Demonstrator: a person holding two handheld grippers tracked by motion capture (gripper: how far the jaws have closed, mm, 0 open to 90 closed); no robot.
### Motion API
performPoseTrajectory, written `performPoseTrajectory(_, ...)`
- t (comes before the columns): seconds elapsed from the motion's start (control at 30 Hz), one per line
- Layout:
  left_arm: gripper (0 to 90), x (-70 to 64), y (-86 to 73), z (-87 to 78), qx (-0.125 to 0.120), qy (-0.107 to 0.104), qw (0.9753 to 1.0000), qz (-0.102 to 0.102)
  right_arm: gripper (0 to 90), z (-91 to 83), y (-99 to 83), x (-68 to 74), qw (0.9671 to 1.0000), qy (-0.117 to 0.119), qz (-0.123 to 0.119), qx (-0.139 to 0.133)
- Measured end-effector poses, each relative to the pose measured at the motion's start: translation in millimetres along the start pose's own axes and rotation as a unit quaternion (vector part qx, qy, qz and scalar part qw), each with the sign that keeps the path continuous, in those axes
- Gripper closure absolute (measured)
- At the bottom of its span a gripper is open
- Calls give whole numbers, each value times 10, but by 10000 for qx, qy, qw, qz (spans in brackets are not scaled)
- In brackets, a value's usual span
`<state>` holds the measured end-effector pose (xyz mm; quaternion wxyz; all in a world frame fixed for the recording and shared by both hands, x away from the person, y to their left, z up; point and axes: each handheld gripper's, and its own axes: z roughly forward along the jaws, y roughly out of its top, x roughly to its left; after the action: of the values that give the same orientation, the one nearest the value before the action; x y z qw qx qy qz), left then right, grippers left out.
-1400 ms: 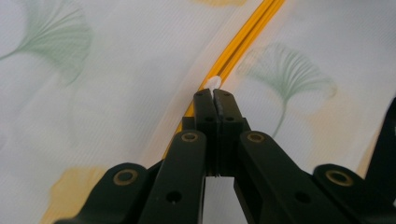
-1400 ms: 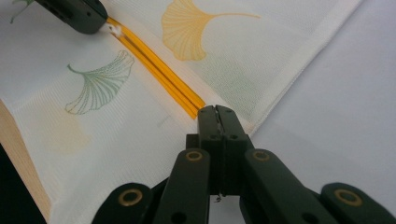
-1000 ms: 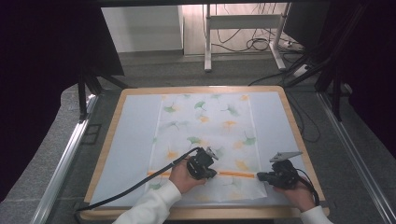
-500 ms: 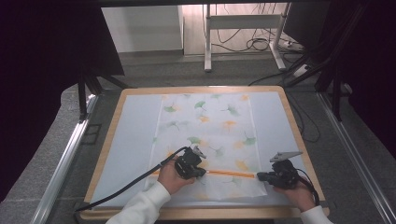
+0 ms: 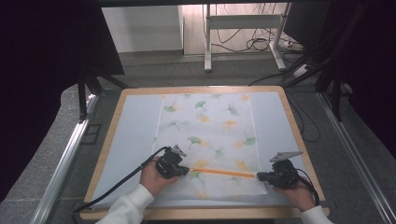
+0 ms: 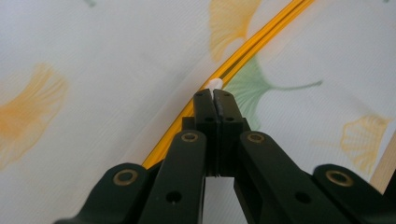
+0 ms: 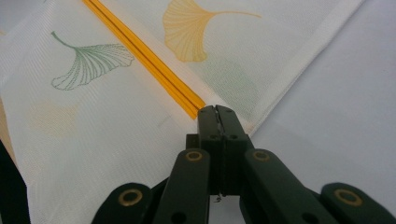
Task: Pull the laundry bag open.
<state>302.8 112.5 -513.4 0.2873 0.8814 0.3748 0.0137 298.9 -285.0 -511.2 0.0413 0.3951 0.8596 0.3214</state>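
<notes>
A person is working a zipper bag (image 5: 208,140), a thin white mesh pouch printed with ginkgo leaves, that is lying flat on the pale mat of the wooden table (image 5: 299,140), toward its near edge. An orange zipper (image 5: 223,173) is running left to right across the near part of the bag. The left gripper (image 5: 183,171) is pinching the small white zipper pull (image 6: 215,85) at the zipper's left end, its jaws pressed together on the tab in the left gripper view. The right gripper (image 5: 259,176) is clamping the bag's fabric right at the zipper's right end, just beside the bag's hemmed right edge (image 7: 303,60), jaws tight on the cloth.

The bag is looking light, soft and limp, so it is likely to bunch or slide on the smooth mat unless one end is being anchored. The zipper tape is the stiffest part and the sensible place to grip; the pull is tiny and slick-looking, so a slip off it seems the main risk. Keeping the zipper line taut between the two grippers should be helping the slider run cleanly.
</notes>
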Motion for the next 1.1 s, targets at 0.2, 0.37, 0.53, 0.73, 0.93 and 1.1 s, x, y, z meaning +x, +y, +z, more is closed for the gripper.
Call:
performPoseTrajectory(0.2,900,135,-131,-115,-1,134,9999,-103,898,2,-1,-1,10000,-1,0,-6)
performPoseTrajectory(0.37,900,272,-274,-225,-49,209,9993,-309,898,0,0,-4,10000,17,0,-2)
performPoseTrajectory(0.53,900,372,-392,-305,-40,309,9986,-429,898,0,0,0,10000,4,-14,2)
performPoseTrajectory(0.73,900,511,-566,-410,-75,369,9971,-659,898,1,0,-3,10000,13,-18,-2)
performPoseTrajectory(0.93,900,584,-693,-495,-119,483,9958,-772,898,0,2,0,10000,4,-26,10)
performPoseTrajectory(1.1,900,637,-772,-561,-182,531,9945,-888,898,1,2,-1,10000,8,-39,7)
